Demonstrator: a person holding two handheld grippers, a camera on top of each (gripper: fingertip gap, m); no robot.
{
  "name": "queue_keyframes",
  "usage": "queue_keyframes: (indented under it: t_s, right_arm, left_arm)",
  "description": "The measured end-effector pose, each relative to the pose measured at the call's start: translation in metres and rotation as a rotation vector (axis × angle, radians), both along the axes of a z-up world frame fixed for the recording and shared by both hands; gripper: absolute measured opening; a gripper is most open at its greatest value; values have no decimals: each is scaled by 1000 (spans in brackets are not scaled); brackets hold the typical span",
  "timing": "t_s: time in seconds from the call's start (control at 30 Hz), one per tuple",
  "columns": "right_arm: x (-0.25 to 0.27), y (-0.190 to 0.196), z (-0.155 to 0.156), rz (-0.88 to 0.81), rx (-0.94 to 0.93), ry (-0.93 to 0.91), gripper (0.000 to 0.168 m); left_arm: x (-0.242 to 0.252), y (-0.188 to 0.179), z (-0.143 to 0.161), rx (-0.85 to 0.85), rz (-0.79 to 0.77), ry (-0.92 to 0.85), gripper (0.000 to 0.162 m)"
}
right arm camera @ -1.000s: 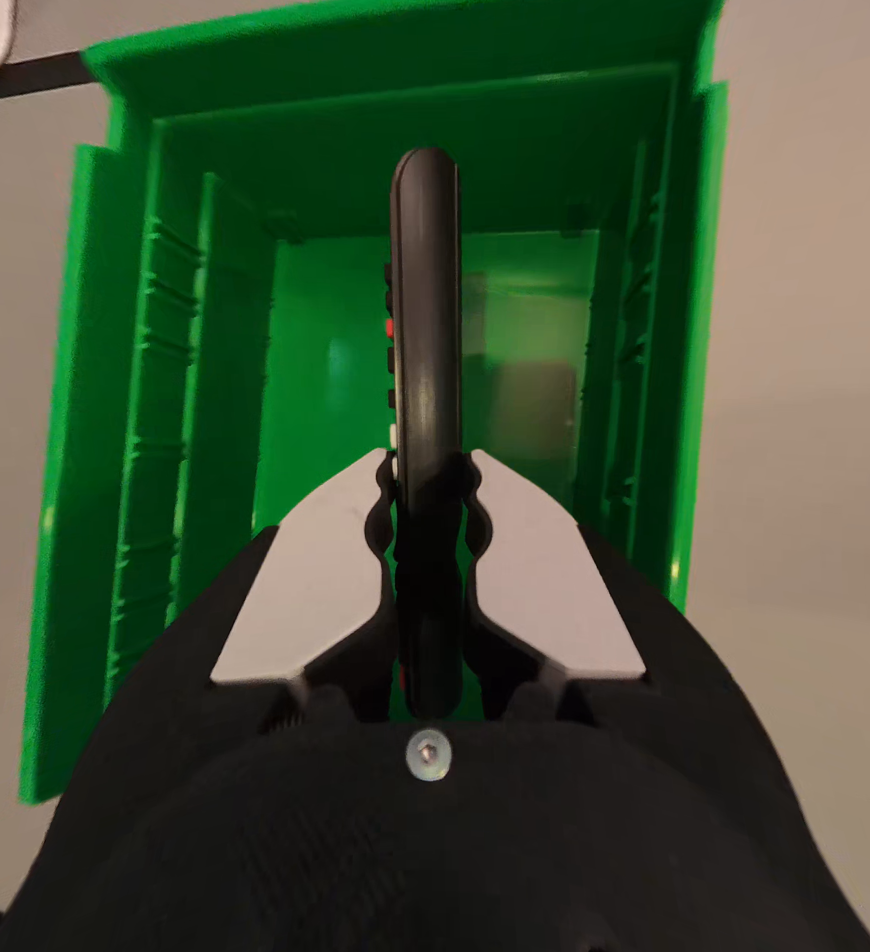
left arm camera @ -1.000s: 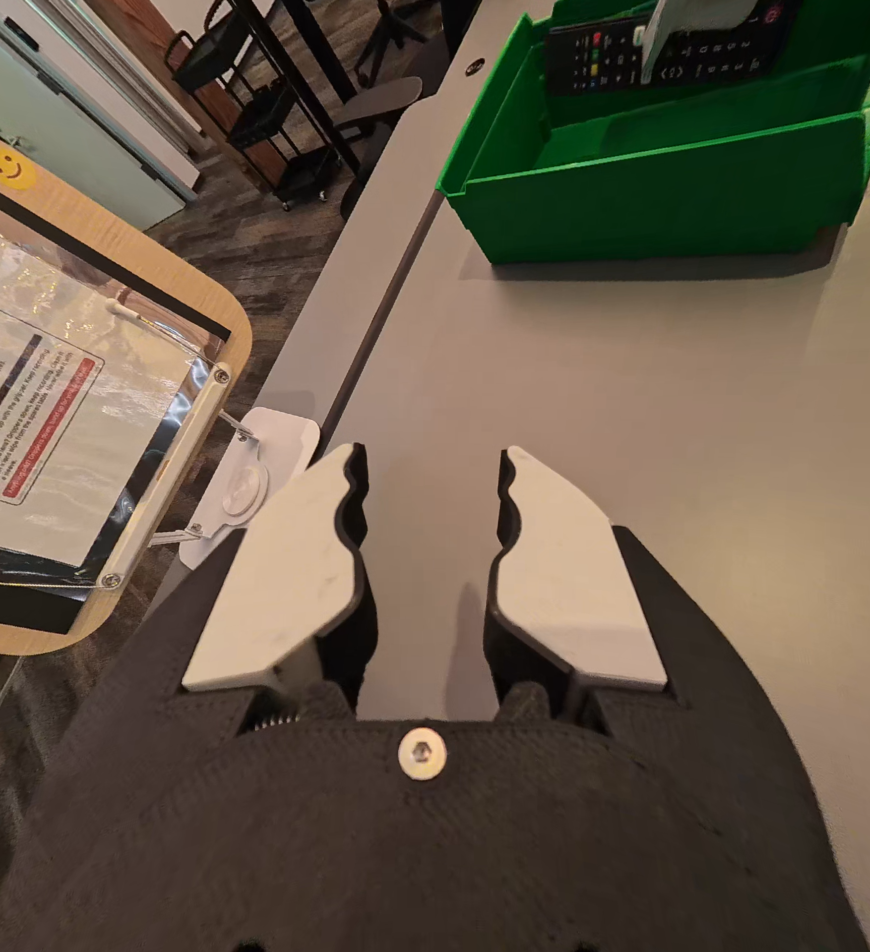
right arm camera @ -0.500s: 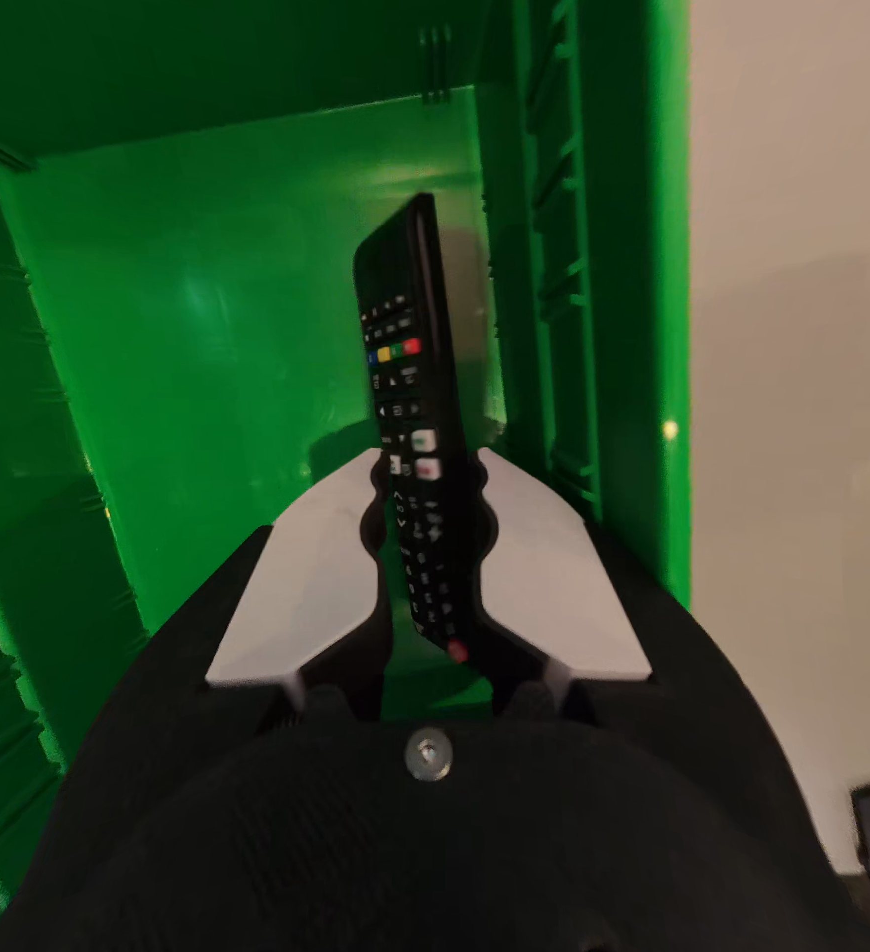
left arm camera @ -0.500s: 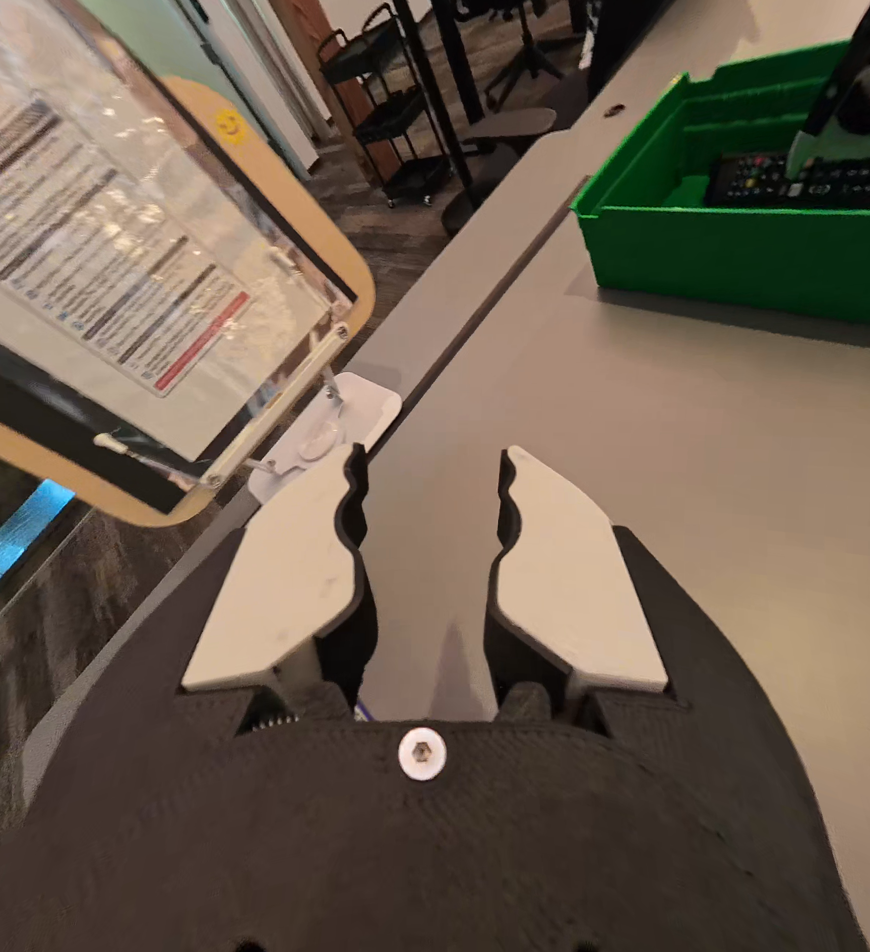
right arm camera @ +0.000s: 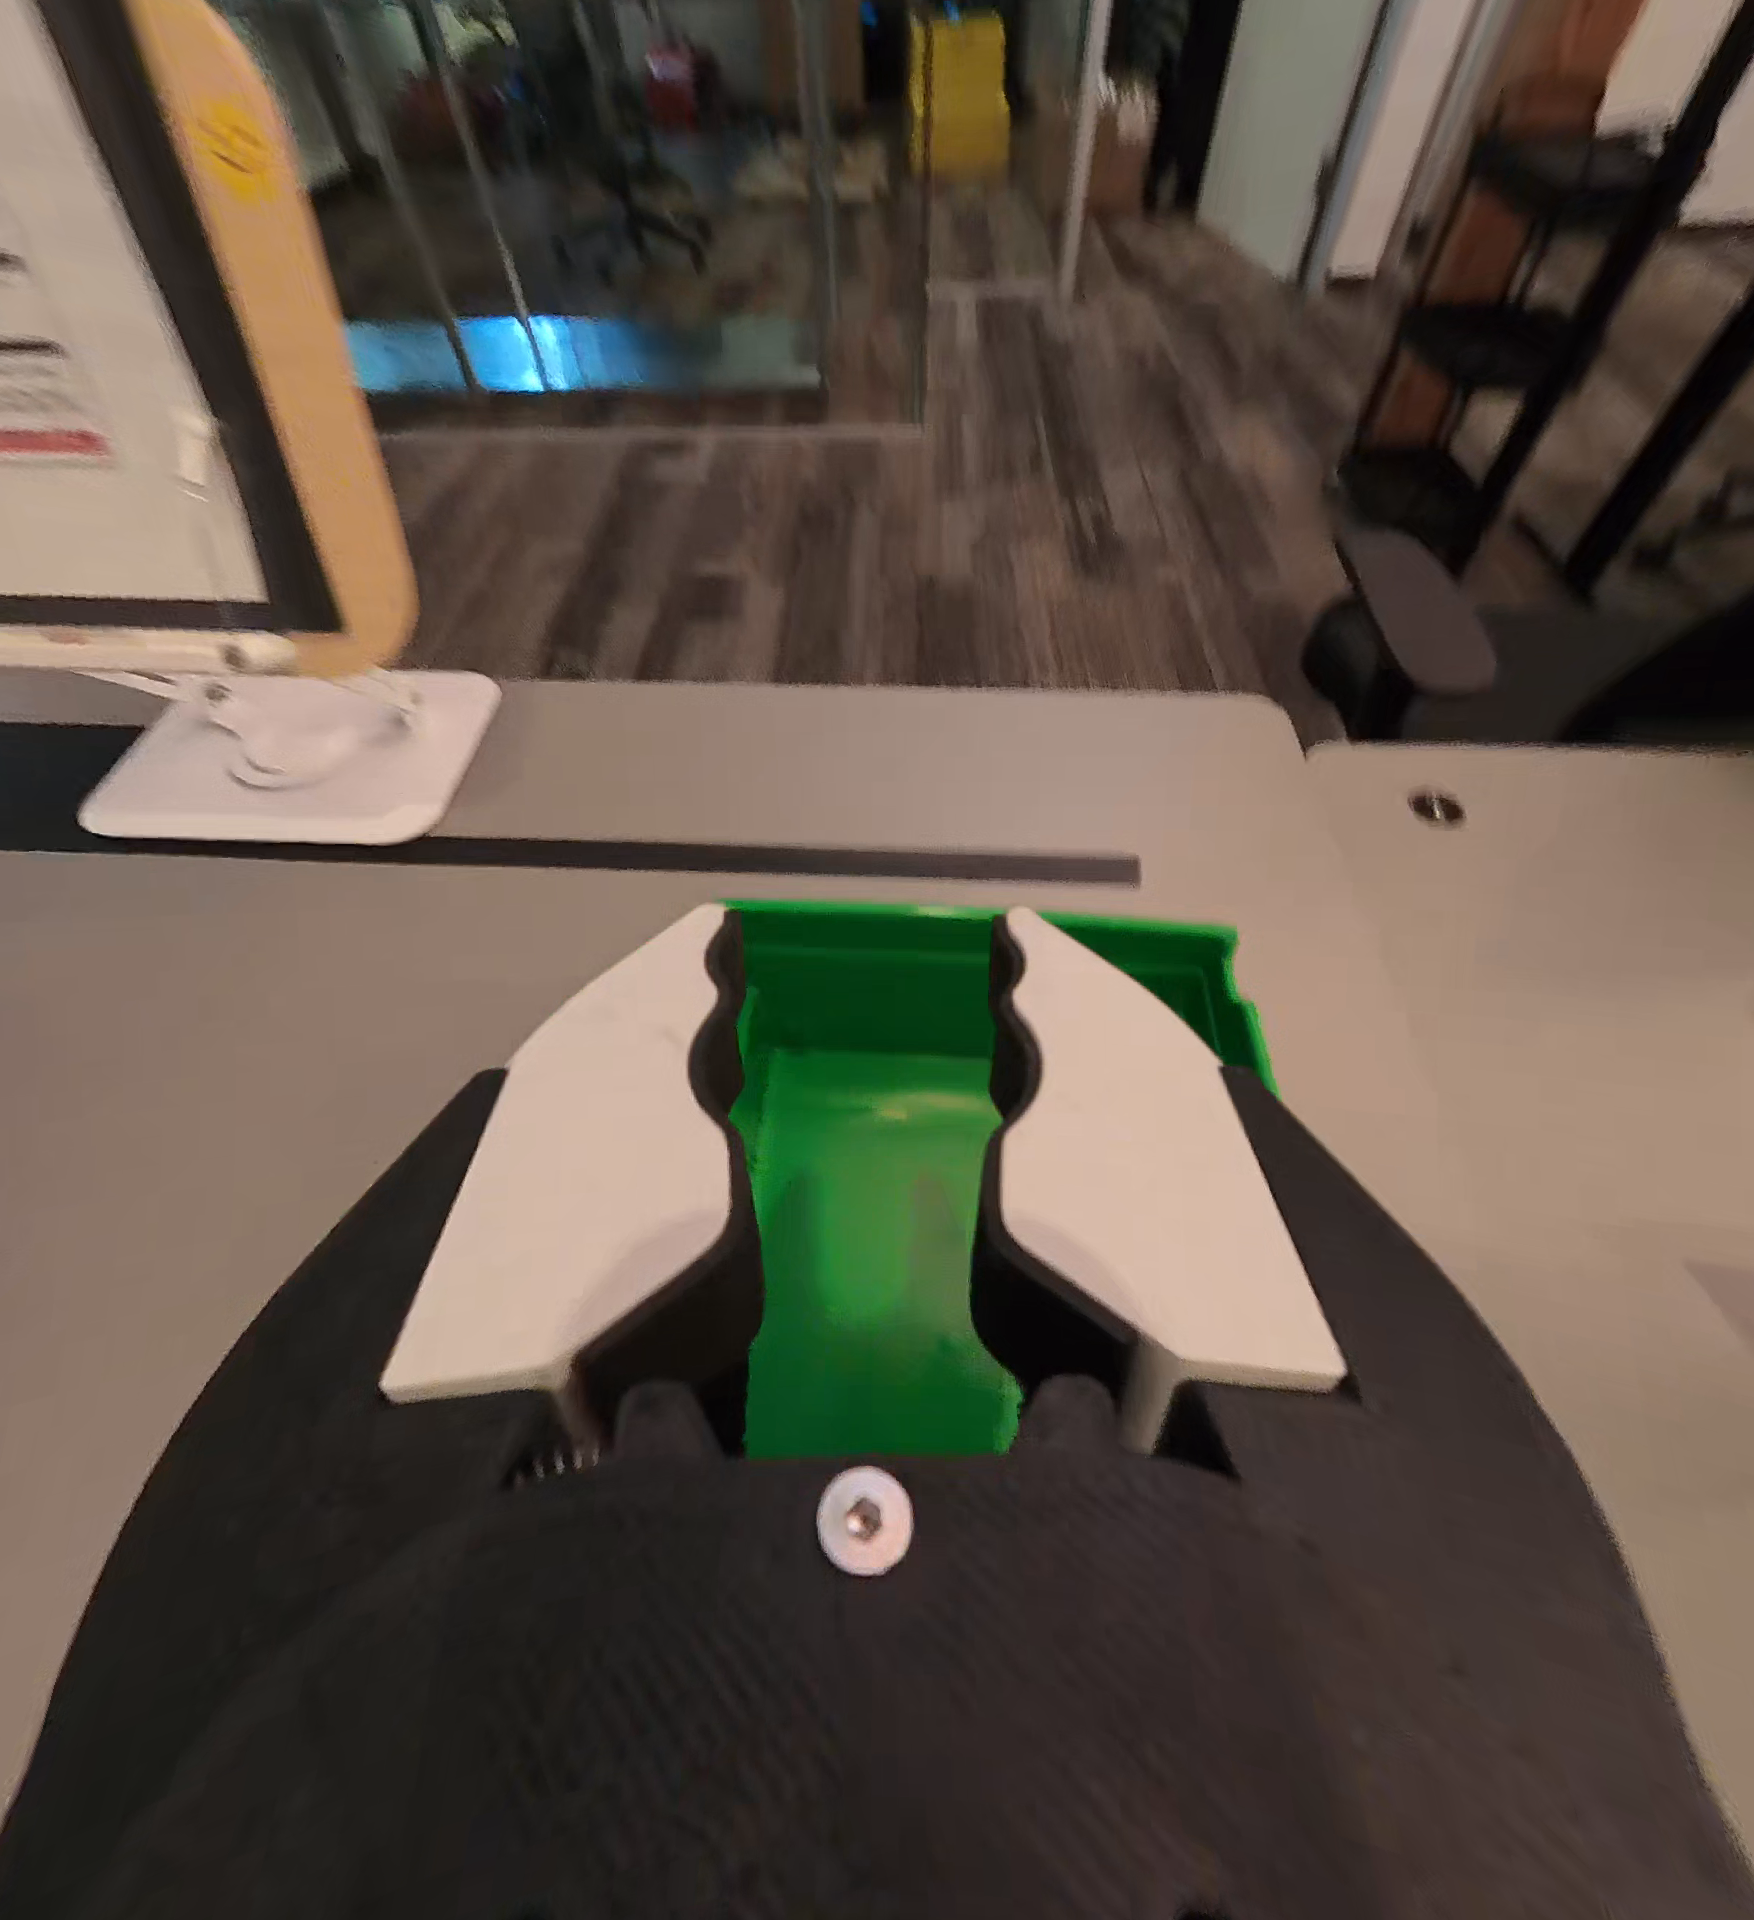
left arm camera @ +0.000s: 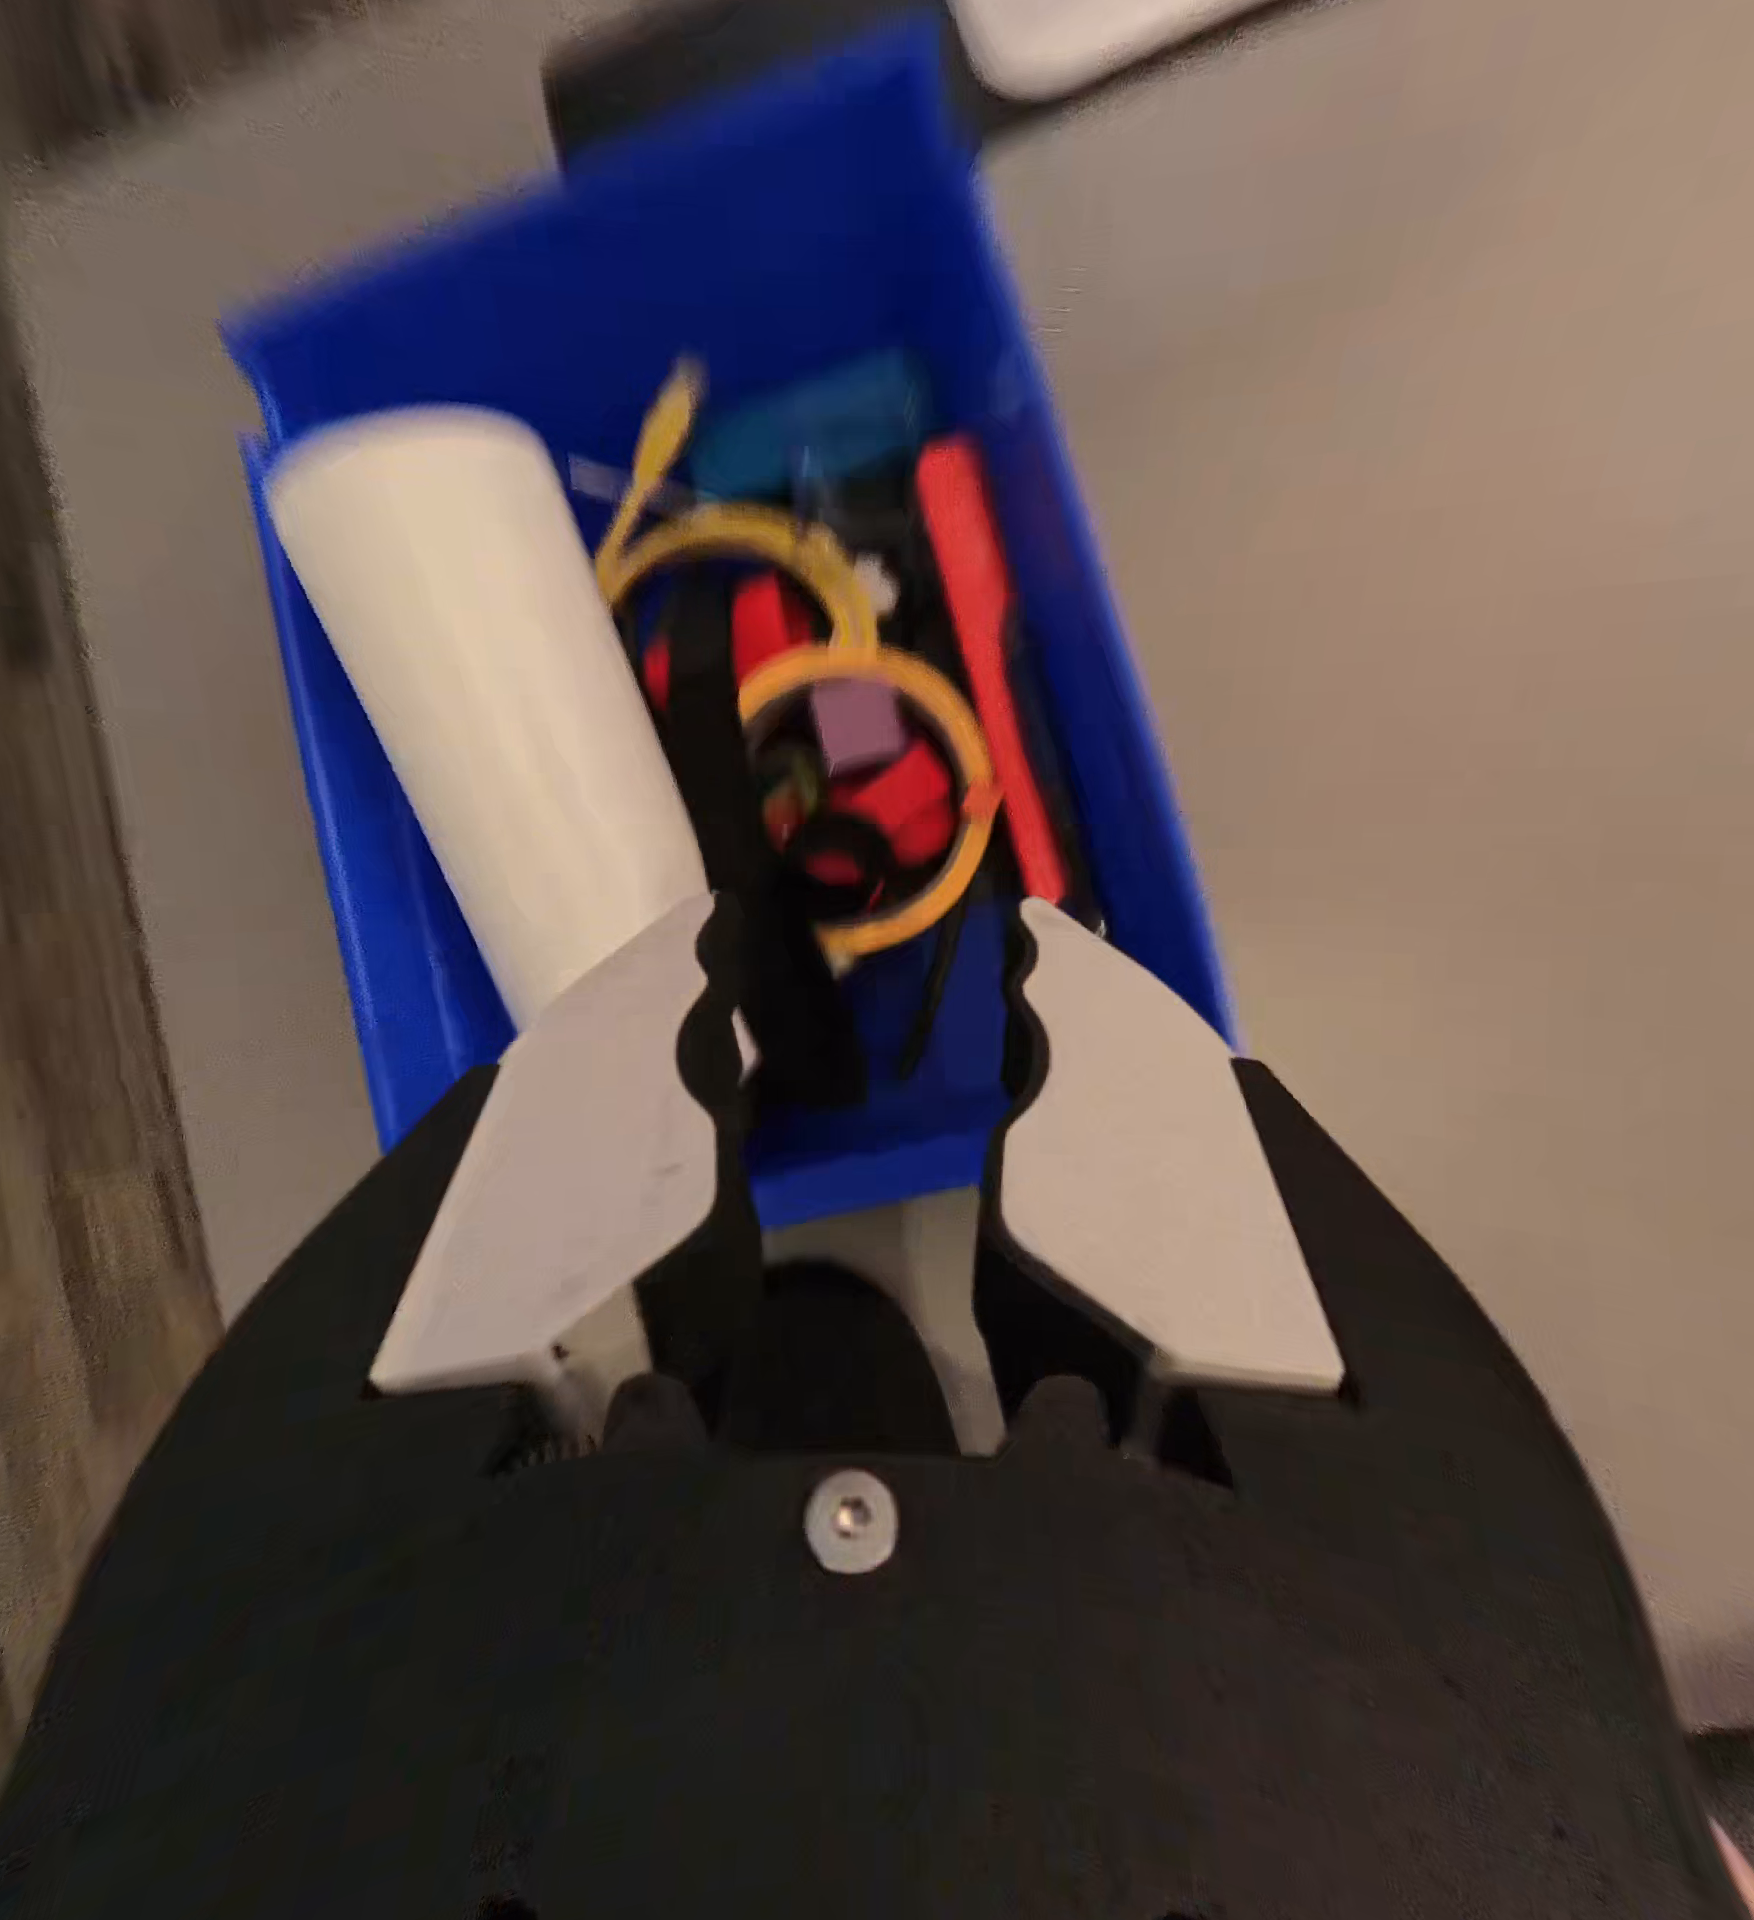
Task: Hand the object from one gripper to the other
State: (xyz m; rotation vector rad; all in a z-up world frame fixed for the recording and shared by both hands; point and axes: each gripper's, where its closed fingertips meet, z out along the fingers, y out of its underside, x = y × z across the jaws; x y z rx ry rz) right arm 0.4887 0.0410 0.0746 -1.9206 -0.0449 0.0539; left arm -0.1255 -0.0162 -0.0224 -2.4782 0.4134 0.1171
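left gripper [left arm camera: 862, 966] hangs with fingers spread, empty, above a blue bin [left arm camera: 1091, 582] crammed with a white roll [left arm camera: 478, 675], yellow cable [left arm camera: 852, 727] and red parts. right gripper [right arm camera: 862, 977], also spread and empty, hovers over a bare green bin [right arm camera: 1143, 951]; no handover object visible.

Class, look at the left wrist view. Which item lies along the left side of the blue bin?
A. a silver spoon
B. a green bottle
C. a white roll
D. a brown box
C: a white roll lies along the left inner wall of the blue bin, beside a yellow cable and red items, all blurred by motion.
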Motion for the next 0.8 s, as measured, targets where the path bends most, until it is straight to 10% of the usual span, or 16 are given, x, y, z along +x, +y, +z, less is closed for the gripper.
queue_keyframes:
  t_s: [0.03, 0.57, 0.8]
  right_arm:
    - [-10, -1, 7, 24, 23, -15, 46]
    - [-84, 5, 0, 173, -59, -334, 45]
    - [-85, 2, 7, 175, -34, -328, 45]
  left_arm:
    - [-11, 0, -17, -93, 48, -19, 48]
    - [-22, 23, -93, -410, 32, 39, 29]
    - [-14, 16, -47, -251, 8, -66, 19]
